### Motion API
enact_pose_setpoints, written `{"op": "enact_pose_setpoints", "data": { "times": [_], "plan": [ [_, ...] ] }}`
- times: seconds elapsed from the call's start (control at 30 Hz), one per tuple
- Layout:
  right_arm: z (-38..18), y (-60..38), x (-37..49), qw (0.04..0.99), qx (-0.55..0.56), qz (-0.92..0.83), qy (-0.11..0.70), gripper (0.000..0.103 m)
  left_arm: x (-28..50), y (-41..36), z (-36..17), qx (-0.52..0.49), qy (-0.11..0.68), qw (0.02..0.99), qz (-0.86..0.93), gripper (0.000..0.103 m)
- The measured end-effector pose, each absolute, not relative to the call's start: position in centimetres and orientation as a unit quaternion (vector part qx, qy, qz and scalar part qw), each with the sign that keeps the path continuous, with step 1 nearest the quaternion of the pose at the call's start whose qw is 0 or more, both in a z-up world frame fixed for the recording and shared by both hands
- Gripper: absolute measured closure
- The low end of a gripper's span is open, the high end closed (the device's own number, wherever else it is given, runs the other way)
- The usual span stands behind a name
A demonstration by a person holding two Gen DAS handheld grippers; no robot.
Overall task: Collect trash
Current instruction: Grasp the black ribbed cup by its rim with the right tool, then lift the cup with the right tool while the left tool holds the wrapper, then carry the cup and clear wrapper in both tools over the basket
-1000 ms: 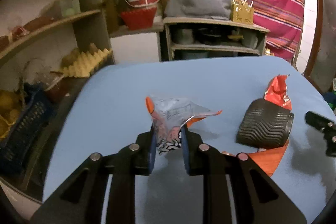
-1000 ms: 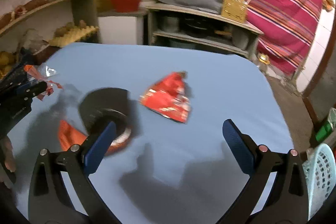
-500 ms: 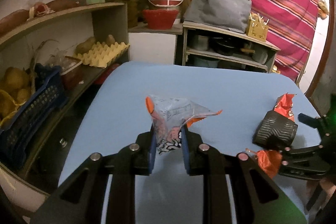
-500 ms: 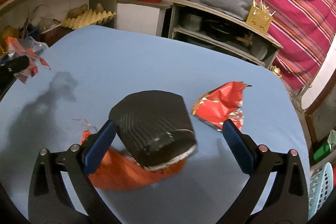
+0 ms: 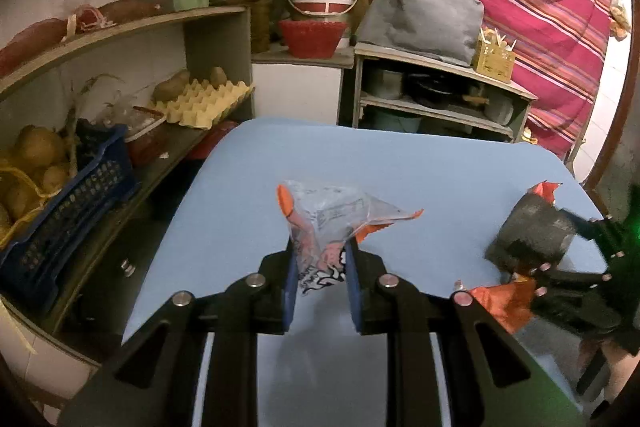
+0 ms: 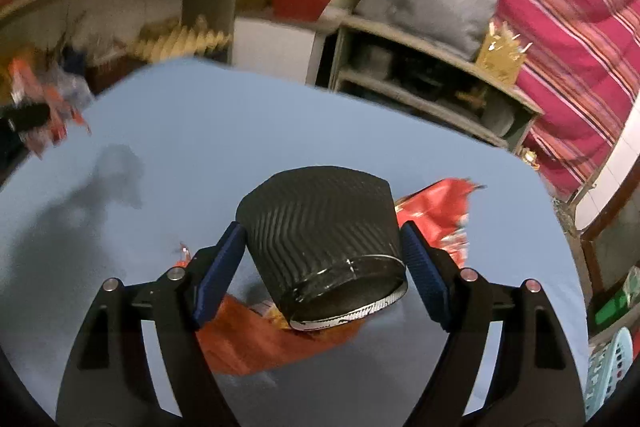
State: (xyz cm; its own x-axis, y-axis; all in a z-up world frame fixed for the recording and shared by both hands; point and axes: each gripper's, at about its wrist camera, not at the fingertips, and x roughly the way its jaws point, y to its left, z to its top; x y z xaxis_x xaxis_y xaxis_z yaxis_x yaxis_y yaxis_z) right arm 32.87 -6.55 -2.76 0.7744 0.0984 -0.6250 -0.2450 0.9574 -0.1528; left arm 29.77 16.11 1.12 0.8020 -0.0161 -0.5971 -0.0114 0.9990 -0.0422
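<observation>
Right jaws closing around black cup [image 6: 320, 227]

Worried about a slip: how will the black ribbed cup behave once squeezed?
The black ribbed cup lies on its side, so it may roll. Its ridges should help the right gripper hold. It looks thin-walled, probably light and crushable.

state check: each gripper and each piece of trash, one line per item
left gripper: shut on clear wrapper
clear wrapper: pinched, held above table
right gripper: jaws just been closing around black cup, pads at its sides
black cup: tilted, rests on orange wrapper
orange wrapper: flat, under cup
red wrapper: crumpled, untouched
</observation>
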Motion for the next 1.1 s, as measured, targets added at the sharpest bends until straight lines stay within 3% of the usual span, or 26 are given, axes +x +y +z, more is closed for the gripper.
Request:
{"op": "enact_pose_setpoints", "data": {
  "times": [0.73, 1.1],
  "plan": [
    [2.9, -25.4, 24.9, 0.949, -0.051, -0.015, 0.311, 0.025, 27.7, 5.1, 2.2, -0.005, 0.317, 0.946, -0.060, 0.082],
    [5.9, -37.4, 19.8, 0.953, 0.007, -0.084, 0.291, 0.025, 24.9, -4.2, 6.5, 0.019, 0.282, 0.954, -0.103, 0.081]
  ]
}}
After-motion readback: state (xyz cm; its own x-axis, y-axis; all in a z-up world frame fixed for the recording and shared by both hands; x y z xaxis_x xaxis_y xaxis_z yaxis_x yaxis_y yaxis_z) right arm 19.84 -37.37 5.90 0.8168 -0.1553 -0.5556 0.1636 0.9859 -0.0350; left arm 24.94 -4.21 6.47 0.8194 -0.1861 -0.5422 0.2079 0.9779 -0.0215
